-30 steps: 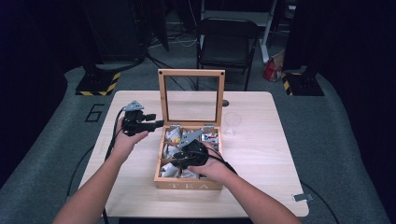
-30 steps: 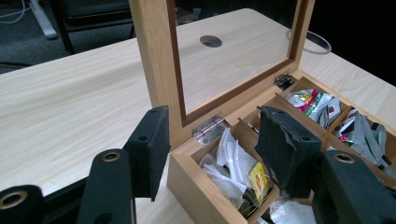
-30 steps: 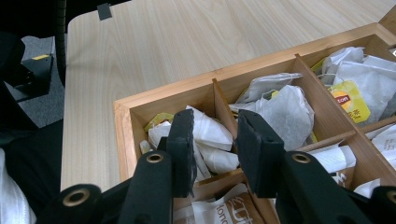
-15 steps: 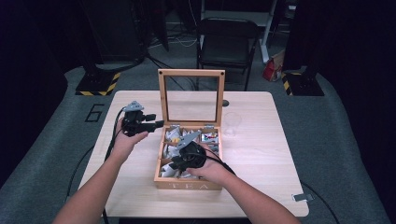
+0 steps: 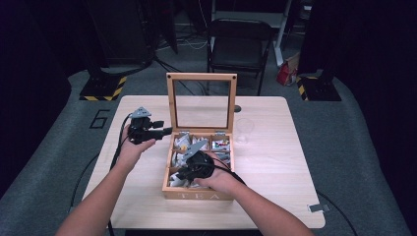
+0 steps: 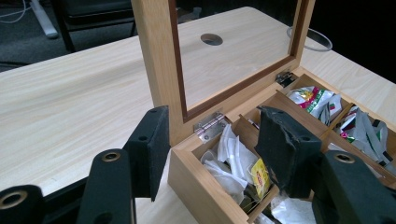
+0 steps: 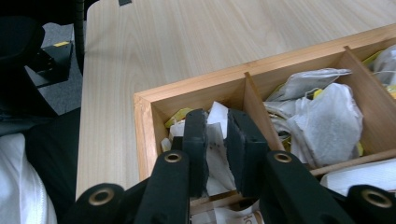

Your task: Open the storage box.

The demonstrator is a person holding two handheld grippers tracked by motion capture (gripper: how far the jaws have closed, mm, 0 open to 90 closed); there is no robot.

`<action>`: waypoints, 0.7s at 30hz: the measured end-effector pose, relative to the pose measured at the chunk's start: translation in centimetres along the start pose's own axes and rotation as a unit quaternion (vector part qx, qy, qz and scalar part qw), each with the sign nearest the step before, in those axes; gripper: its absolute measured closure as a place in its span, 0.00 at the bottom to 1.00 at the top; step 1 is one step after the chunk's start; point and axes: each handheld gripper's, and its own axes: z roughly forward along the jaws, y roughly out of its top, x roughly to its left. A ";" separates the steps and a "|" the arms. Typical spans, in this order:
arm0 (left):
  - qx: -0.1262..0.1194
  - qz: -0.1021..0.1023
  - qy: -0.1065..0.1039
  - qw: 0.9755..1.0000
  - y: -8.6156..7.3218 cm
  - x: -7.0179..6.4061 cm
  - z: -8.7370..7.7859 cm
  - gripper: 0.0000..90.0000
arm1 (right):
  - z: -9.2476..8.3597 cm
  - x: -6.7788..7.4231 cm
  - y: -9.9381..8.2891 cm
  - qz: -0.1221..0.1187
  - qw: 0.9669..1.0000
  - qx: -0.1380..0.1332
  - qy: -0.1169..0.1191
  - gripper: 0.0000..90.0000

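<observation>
The light wooden tea box (image 5: 198, 195) with its glass-paned lid (image 5: 201, 101) standing upright sits at the middle of the pale wooden bench (image 5: 285, 167), and everything here is placed off that box. The right tongs (image 7: 217, 140) are down inside the box's near-left corner compartment, and their jaws have just been closing: a white paper tea bag (image 7: 216, 140) stands between the two black pads, which look to be pinching it. In the high view the right tongs (image 5: 189, 172) sit low over the box's front row. The left tongs (image 5: 164, 131) hover just off the box's left wall near the hinge, jaws partly open, holding nothing. A clear glass (image 5: 244, 129) stands just right of the box.
</observation>
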 end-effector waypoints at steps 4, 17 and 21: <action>0.000 0.001 0.001 1.000 0.0 0.1 -0.1 0.49 | 0.3 0.0 0.0 -0.003 1.000 0.006 0.004 0.90; 0.000 -0.002 0.001 1.000 -0.2 0.0 0.0 0.49 | 0.3 0.1 0.0 0.002 1.000 0.010 0.013 1.00; 0.000 -0.003 0.001 1.000 -0.2 0.1 -0.1 0.49 | 0.3 0.1 0.0 0.002 1.000 0.009 0.014 1.00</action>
